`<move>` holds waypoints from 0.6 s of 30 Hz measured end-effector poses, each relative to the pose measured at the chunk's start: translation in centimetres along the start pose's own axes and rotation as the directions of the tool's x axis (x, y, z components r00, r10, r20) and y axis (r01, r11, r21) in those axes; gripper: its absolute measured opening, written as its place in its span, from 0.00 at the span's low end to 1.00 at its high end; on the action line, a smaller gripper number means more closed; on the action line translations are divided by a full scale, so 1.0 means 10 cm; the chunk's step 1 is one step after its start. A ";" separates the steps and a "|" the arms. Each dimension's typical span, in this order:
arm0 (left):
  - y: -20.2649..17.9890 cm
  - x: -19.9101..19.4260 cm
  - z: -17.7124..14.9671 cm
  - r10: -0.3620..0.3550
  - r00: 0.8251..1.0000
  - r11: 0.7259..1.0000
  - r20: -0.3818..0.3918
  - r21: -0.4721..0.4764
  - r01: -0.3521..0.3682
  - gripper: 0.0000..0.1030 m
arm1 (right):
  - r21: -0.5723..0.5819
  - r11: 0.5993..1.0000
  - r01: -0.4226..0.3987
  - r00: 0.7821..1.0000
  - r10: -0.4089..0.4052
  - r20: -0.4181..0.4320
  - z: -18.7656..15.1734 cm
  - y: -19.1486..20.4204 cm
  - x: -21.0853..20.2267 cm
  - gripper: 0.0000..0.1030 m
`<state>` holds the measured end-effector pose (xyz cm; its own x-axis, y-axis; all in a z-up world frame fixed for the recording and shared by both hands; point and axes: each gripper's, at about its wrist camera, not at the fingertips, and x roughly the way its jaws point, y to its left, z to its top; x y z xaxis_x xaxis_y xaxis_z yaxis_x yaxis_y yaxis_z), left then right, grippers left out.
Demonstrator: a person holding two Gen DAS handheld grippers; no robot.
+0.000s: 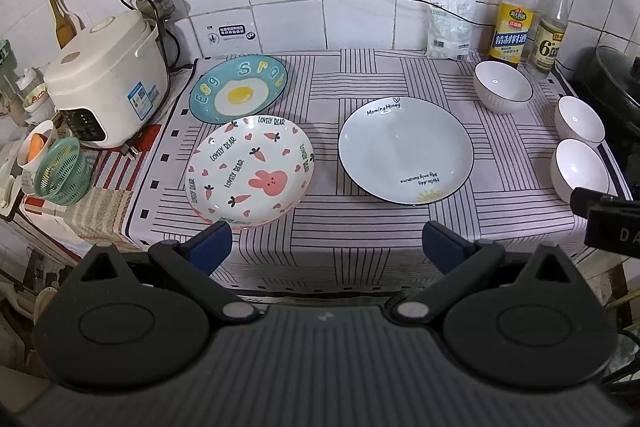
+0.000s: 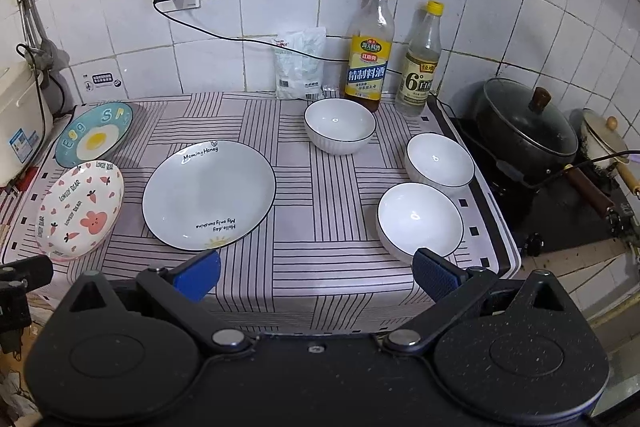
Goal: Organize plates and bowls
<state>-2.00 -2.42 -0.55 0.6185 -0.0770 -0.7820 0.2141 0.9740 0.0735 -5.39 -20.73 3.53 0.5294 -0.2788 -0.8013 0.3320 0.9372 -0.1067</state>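
Both hand-held grippers hang at the near edge of the table, jaws spread wide and holding nothing: the left hand-held gripper [image 1: 325,242] faces the gap between two plates, and the right hand-held gripper [image 2: 316,273] sits just short of the nearest white bowl [image 2: 420,219].

Nothing looks sorted yet, so I judge this to be the very start, with no piece picked. On the striped tablecloth [image 1: 360,223] three plates lie toward the left: the egg plate [image 1: 238,89] at the back beside the rice cooker [image 1: 106,83], the rabbit-and-carrot plate [image 1: 251,171] in front of it with its far rim seeming to overlap the egg plate's near edge, and the white "Morning Honey" plate [image 1: 406,151] in the middle, apart from the others. Three white bowls stand on the right, each separate: the nearest one, the middle bowl [image 2: 440,159] just behind it, and the far bowl [image 2: 340,125] in front of the cooking wine bottle [image 2: 369,51] and the vinegar bottle [image 2: 420,63].

The likely next move is a stack. The right side would need its fingers over the near bowl's rim, one inside and one outside, then a lift clear of its neighbour (the lidded pot [image 2: 528,131] on the stove is close by). The left would need to get under a shallow plate rim, which gives little to pinch, so a low, flat approach seems wise.
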 end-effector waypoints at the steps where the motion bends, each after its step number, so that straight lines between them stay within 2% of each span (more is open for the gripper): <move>1: 0.00 0.00 0.00 -0.002 1.000 1.000 -0.002 -0.003 0.002 1.00 | -0.002 1.000 -0.002 1.000 0.002 0.003 0.00 0.00 -0.01 1.00; 10: 0.08 0.00 -0.01 -0.016 1.000 0.999 -0.005 -0.034 0.016 1.00 | 0.008 0.999 -0.031 0.999 0.031 0.017 0.02 0.00 -0.05 1.00; 18: 0.13 0.04 -0.03 -0.033 0.999 0.998 -0.013 -0.049 0.032 1.00 | 0.012 1.000 -0.019 1.000 0.019 0.017 0.00 -0.01 -0.03 1.00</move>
<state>-1.75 -1.15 -0.95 0.6013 -0.1060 -0.7920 0.1966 0.9803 0.0181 -5.60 -20.71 3.74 0.5490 -0.2647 -0.7928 0.3310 0.9398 -0.0845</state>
